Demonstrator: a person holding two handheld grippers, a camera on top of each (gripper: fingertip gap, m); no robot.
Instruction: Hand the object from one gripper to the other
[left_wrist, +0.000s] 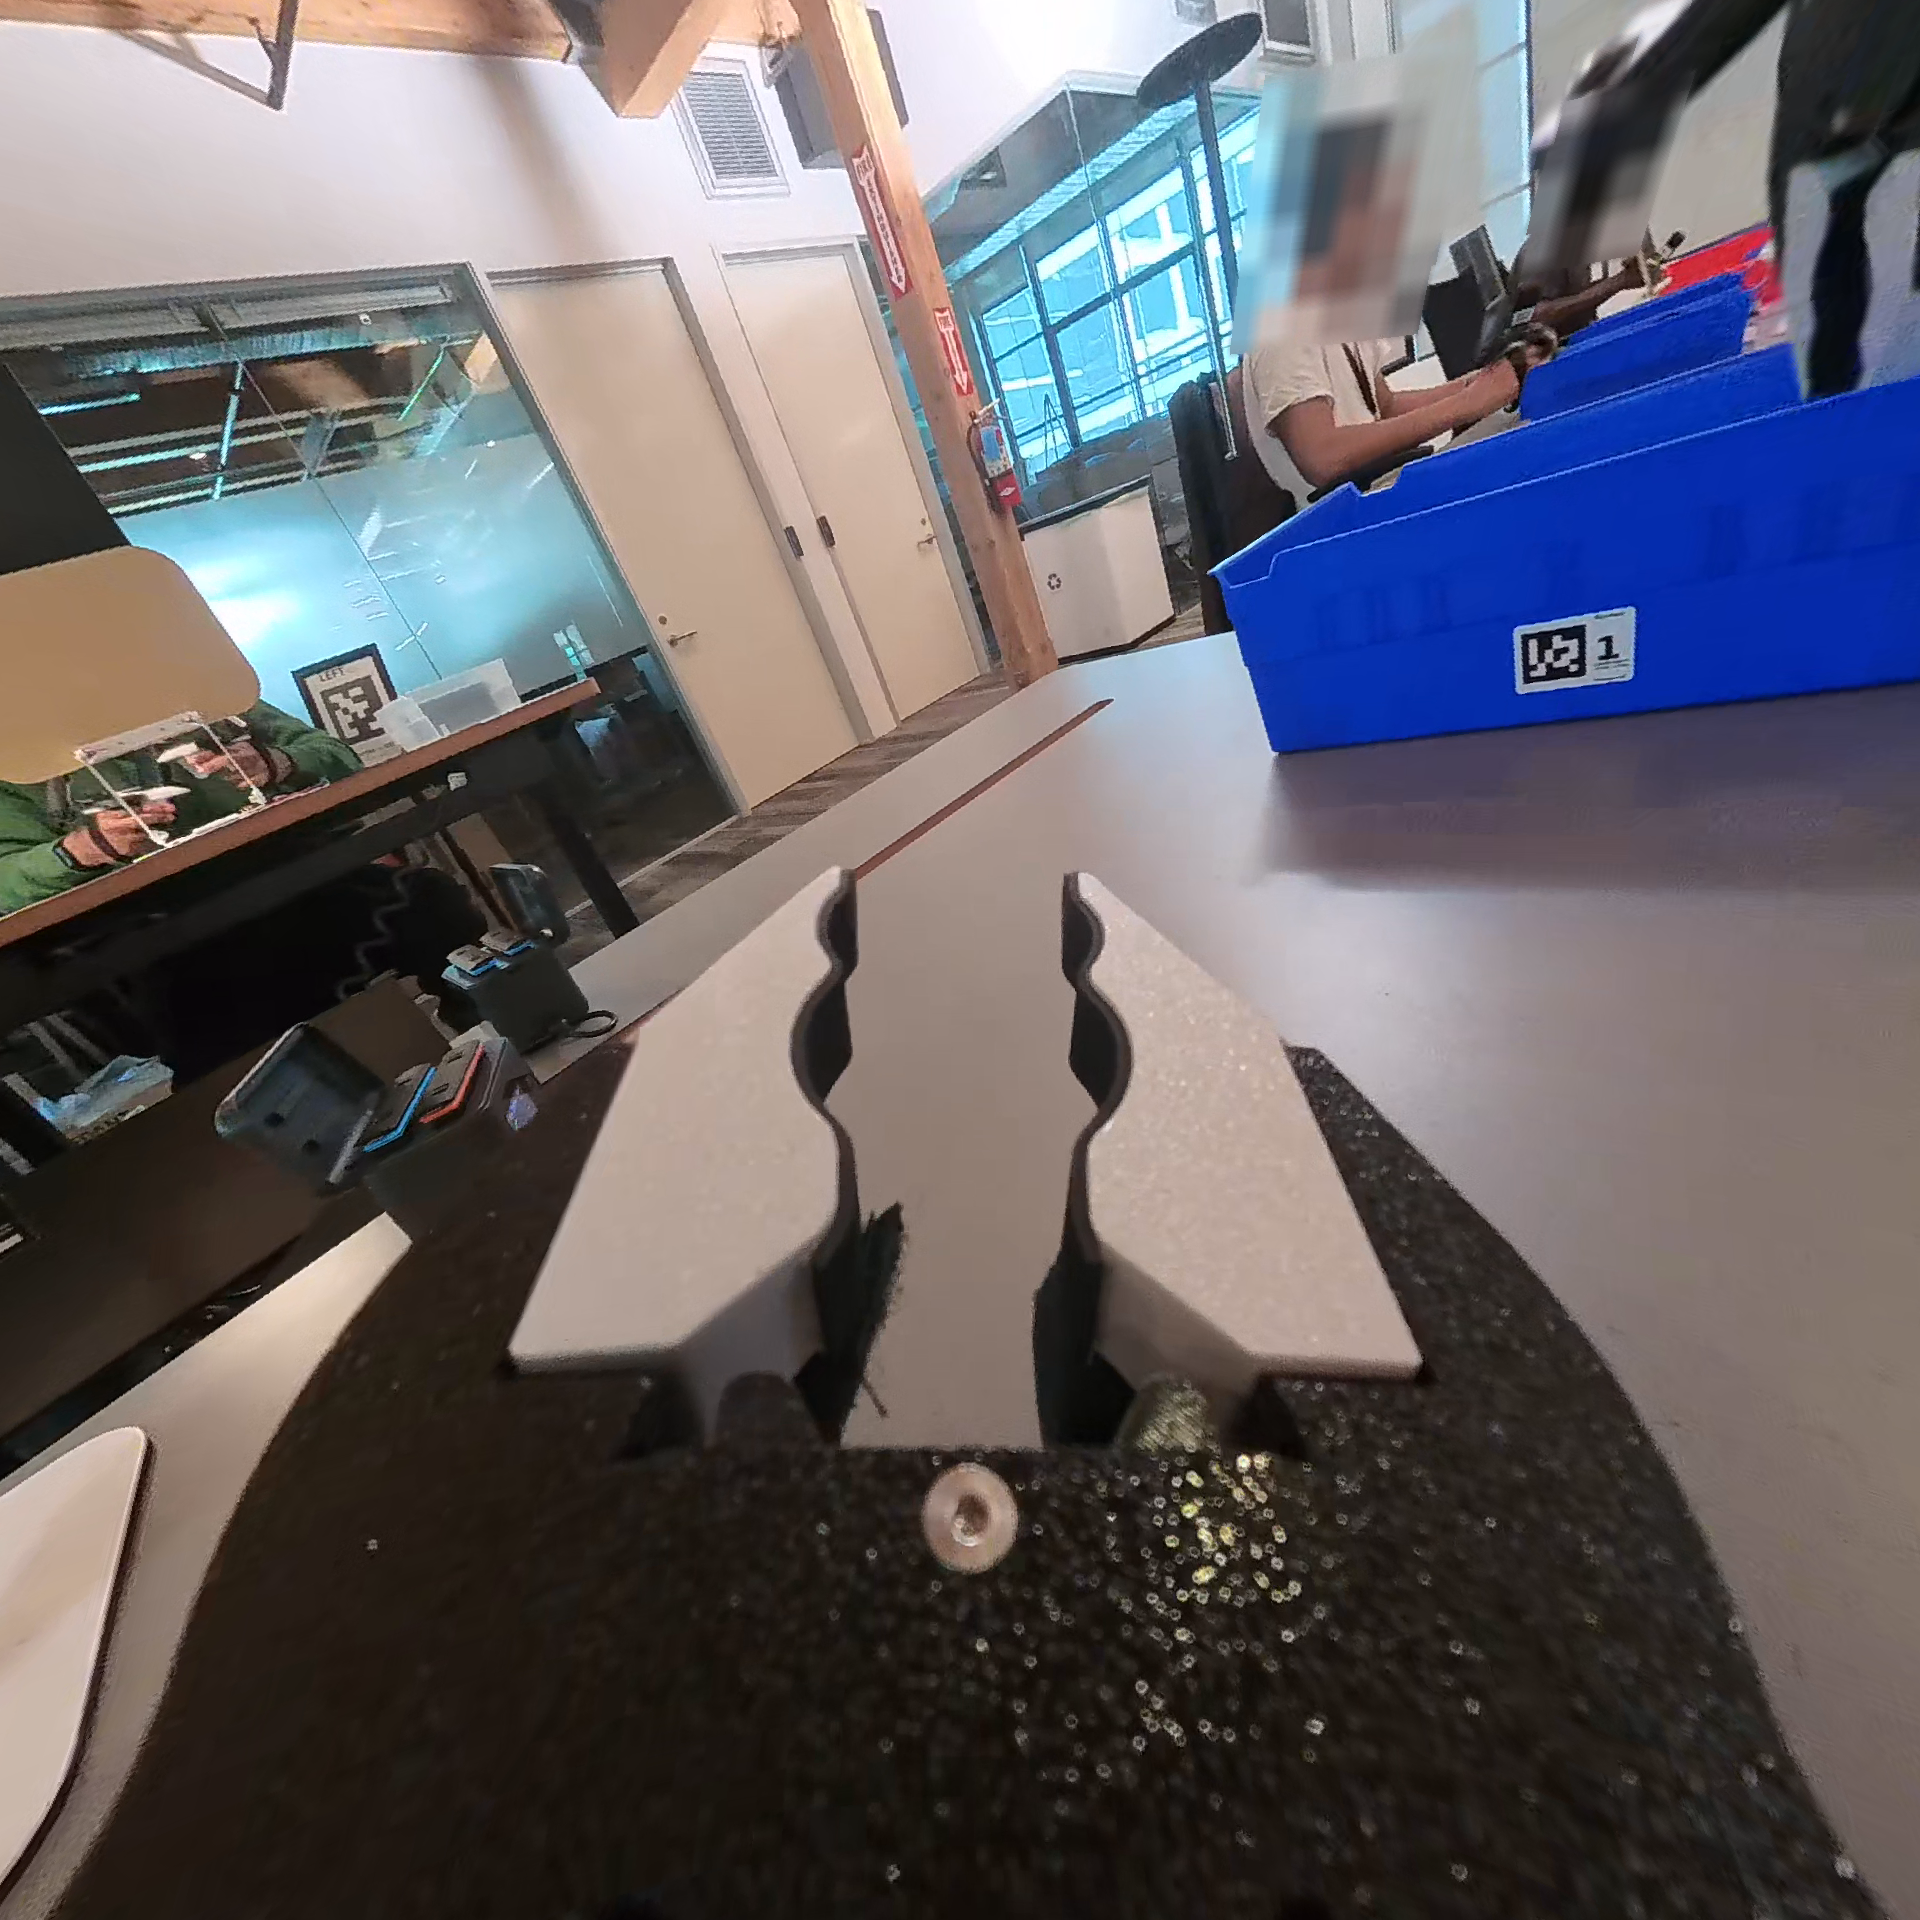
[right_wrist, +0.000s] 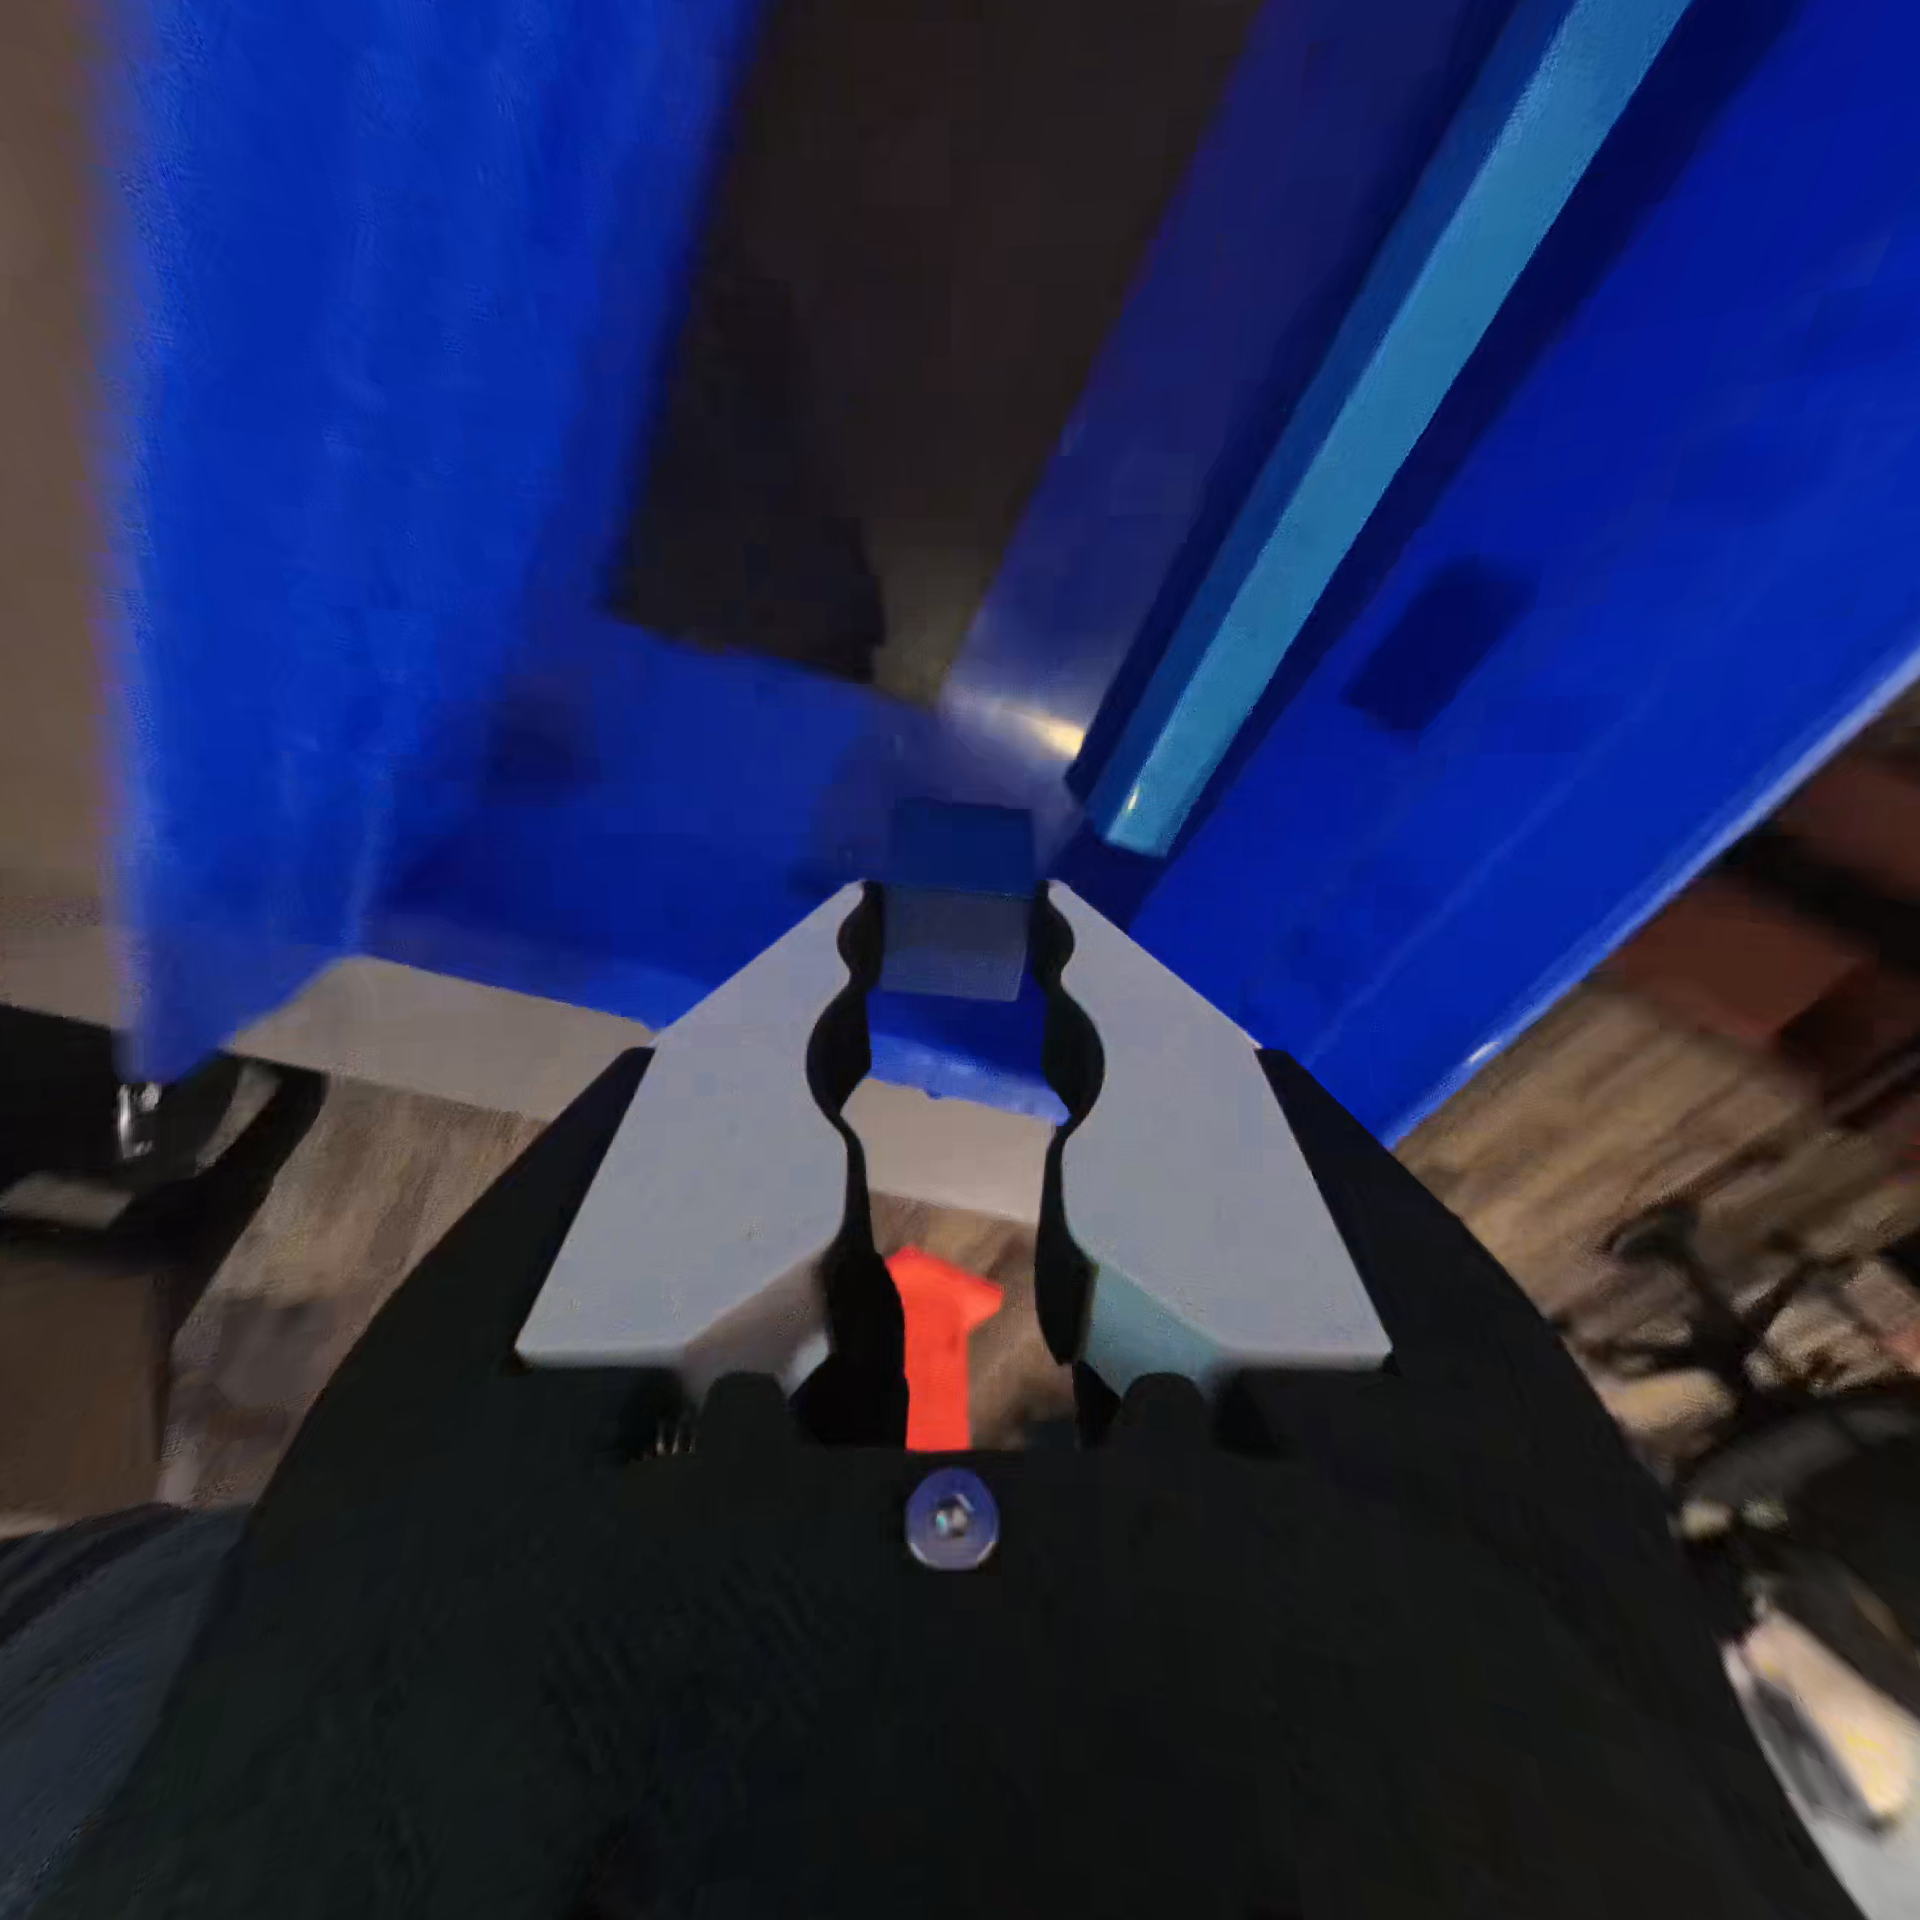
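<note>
The right gripper (right_wrist: 954, 914) points down into a blue bin (right_wrist: 416, 520), tips clamped on what looks like a small grey block (right_wrist: 951, 951); the left gripper (left_wrist: 961, 899) lies low over the table (left_wrist: 1507, 987), fingers apart, empty.

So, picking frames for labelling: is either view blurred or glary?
Left wrist view: sharp, wide-angle bending at the edges, soft sheen on the table. Right wrist view: motion-smeared blue bins and floor; the small block between the fingertips stays fairly crisp.

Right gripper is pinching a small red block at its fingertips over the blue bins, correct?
Not quite: the block is blue, not red, as the right wrist view shows. The right gripper does pinch it at its fingertips over the blue bins.
</note>
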